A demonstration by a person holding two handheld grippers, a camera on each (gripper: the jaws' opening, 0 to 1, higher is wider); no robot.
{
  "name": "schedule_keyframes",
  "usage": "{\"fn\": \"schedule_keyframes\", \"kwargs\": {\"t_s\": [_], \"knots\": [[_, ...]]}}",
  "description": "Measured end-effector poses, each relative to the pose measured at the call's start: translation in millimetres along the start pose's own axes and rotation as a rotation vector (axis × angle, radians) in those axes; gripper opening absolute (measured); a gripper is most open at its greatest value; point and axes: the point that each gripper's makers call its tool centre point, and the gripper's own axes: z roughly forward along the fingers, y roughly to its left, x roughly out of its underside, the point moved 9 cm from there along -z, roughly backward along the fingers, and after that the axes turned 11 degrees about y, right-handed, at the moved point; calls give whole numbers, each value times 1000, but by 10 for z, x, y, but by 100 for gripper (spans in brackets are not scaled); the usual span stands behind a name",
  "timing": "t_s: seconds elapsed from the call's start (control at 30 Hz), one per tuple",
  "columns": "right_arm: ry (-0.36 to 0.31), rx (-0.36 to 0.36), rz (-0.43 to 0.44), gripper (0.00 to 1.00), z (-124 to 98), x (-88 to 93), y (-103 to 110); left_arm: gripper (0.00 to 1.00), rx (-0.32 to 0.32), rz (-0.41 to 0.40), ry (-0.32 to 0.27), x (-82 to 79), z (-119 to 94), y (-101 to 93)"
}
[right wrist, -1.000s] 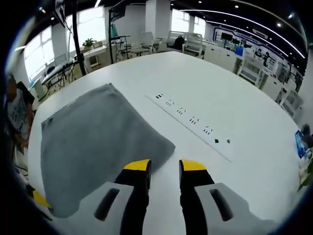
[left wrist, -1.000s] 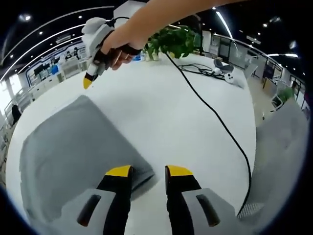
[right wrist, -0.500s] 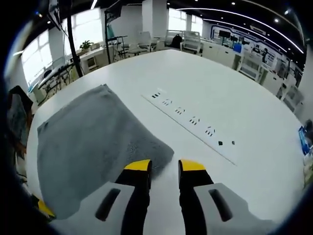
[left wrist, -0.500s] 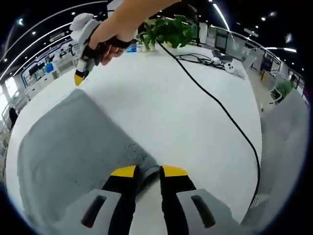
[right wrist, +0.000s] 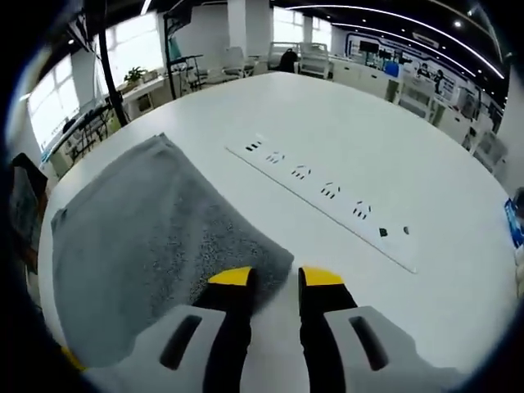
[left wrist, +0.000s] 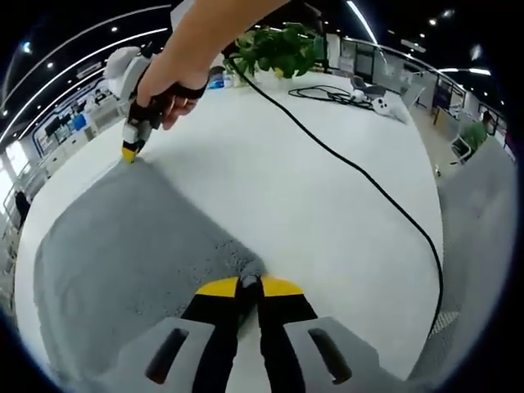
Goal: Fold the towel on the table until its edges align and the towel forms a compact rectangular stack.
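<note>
A grey towel [left wrist: 123, 254] lies flat on the white round table [left wrist: 278, 164]. In the left gripper view my left gripper [left wrist: 250, 286] has its yellow tips closed on the towel's near corner. A hand holds my right gripper [left wrist: 129, 151] at the towel's far corner, tip down on the edge. In the right gripper view the towel [right wrist: 147, 229] spreads to the left, and my right gripper [right wrist: 276, 277] stands open with that corner of the towel reaching the left fingertip [right wrist: 232, 277].
A black cable [left wrist: 368, 176] runs across the table toward a white controller [left wrist: 385, 105] and a potted plant [left wrist: 274, 53]. A row of sockets [right wrist: 327, 192] is set into the tabletop right of the towel. Grey fabric [left wrist: 483, 246] hangs at the right.
My left gripper has closed on the towel's corner. My right gripper has come down to the towel's far corner and stays open.
</note>
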Motion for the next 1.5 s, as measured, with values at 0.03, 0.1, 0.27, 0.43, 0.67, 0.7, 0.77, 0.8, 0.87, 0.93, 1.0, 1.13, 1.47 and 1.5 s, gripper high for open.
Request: {"fn": "schedule_keyframes", "kwargs": {"t_s": [0.03,0.1,0.27,0.43,0.67,0.7,0.77,0.8,0.87,0.93,1.0,1.13,1.47,1.5], "knots": [[0,-4,3,17,6,0,3,7,-2,0,0,1,0,-5],[3,-14,4,14,21,7,14,7,-1,0,0,5,9,0],[9,-37,28,8,26,3,26,6,-2,-4,9,7,24,8],[23,-42,1,2,-10,27,52,5,8,-7,-11,9,19,-55],[45,-29,-7,0,-175,166,63,4,63,-94,-36,-55,-32,-117],[54,-25,-12,0,-200,196,56,4,68,-94,-42,-73,-51,-143],[64,-26,-12,0,-196,191,40,4,82,-94,-49,-121,-85,-200],[69,-27,-9,0,-210,208,9,4,87,-93,-53,-141,-98,-219],[78,-26,-3,0,-260,251,-32,4,104,-100,-67,-197,-121,-267],[87,-25,3,0,-331,307,-66,4,116,-101,-78,-257,-141,-324],[96,-22,3,0,-407,359,-88,4,126,-88,-86,-320,-166,-392],[97,-14,17,0,-564,466,-146,4,141,-72,-104,-424,-204,-493],[104,5,41,0,-895,675,-263,4,171,-70,-146,-658,-353,-684],[103,9,46,0,-957,697,-276,4,173,-74,-156,-692,-383,-701]]}}
